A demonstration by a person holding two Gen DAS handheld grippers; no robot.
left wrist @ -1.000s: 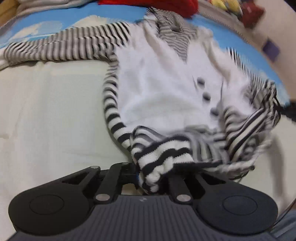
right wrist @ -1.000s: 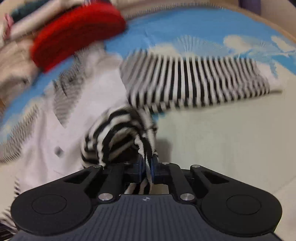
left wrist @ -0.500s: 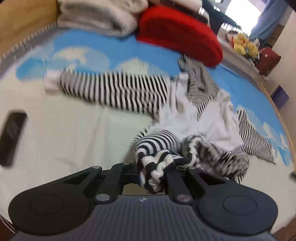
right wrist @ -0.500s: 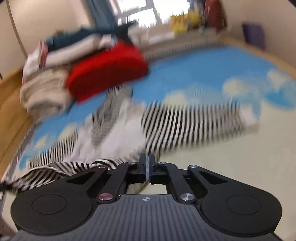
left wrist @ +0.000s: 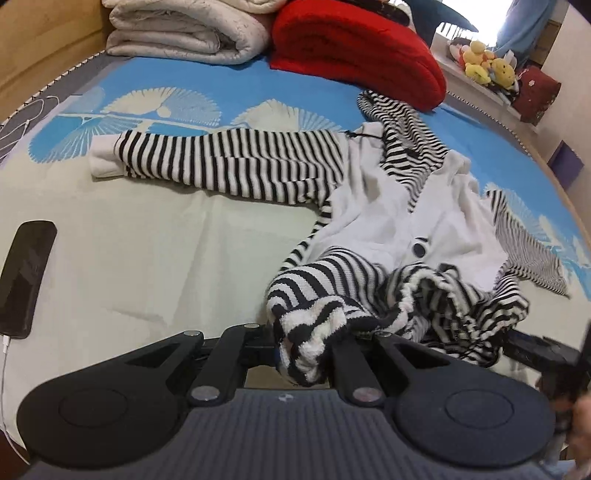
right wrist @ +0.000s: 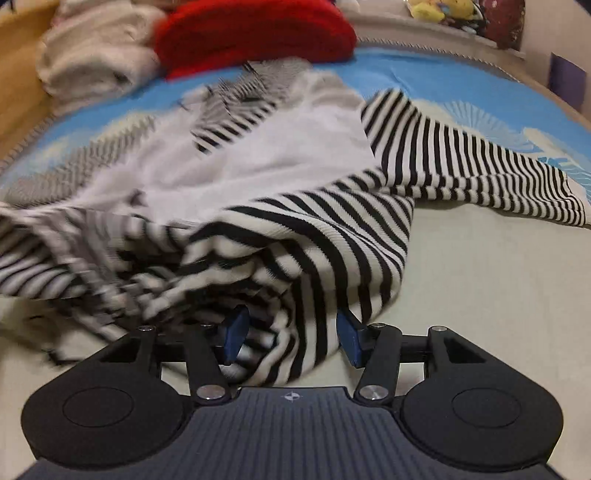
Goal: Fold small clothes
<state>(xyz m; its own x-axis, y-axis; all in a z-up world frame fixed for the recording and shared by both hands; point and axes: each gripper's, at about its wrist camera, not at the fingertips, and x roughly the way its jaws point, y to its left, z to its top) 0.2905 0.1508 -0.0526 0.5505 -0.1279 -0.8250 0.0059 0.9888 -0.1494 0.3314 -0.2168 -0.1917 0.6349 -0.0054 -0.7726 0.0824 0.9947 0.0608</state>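
Note:
A white cardigan [left wrist: 388, 221] with black-and-white striped sleeves and hem lies crumpled on the bed. One sleeve [left wrist: 229, 166] stretches flat to the left. My left gripper [left wrist: 303, 350] is shut on a bunched piece of the striped hem and holds it a little off the sheet. In the right wrist view the cardigan [right wrist: 258, 147] fills the middle, with its sleeve [right wrist: 480, 166] running off to the right. The jaws of my right gripper [right wrist: 291, 336] are opening, with a striped fold hanging between the blue pads [right wrist: 236, 328] and not pinched by them.
A black phone [left wrist: 26, 280] on a white cable lies at the left of the cream and blue sheet [left wrist: 147, 240]. A red folded blanket [left wrist: 351, 48] and a white one [left wrist: 184, 33] sit at the back. Plush toys [left wrist: 484, 62] line the far ledge.
The left gripper has drawn back and up with the hem, folding the lower part over. The right gripper let go of its striped fold, swung away shut, and now stands open around the hem.

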